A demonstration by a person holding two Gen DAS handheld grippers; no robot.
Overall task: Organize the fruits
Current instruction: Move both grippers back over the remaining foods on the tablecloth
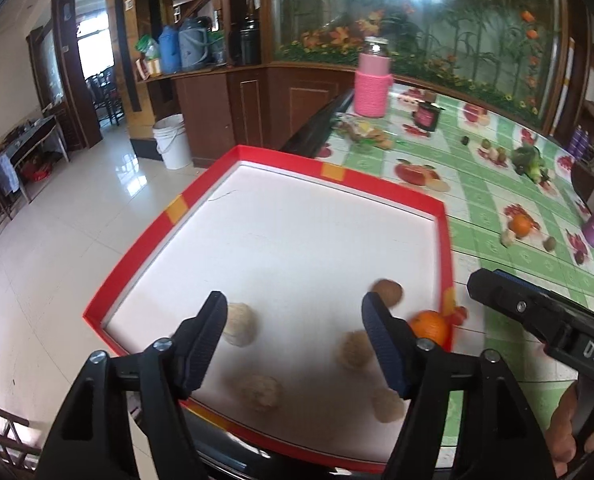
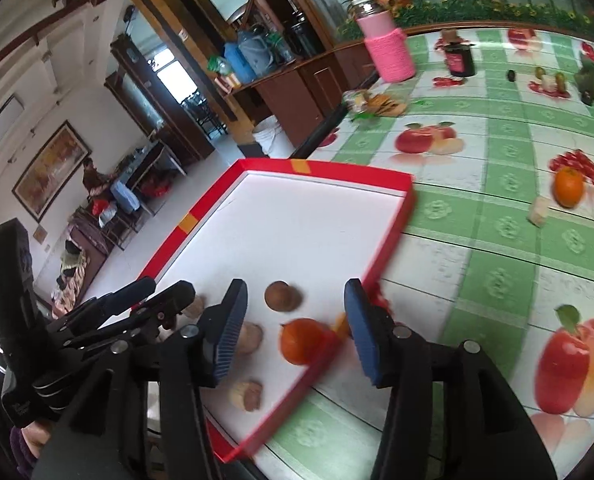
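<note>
both claws are held open over the red tray (image 1: 145, 248), nothing gripped: left claw (image 1: 297, 344), right claw (image 2: 293, 332). an orange (image 2: 301, 340) is seen inside the tray's near corner, another orange (image 2: 569, 186) out on the surface (image 2: 477, 240).

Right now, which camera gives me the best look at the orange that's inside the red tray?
The right wrist view: the orange lies nearly whole between the open fingers, in the red tray's near corner. In the left wrist view the right finger of the left gripper hides part of it.
</note>
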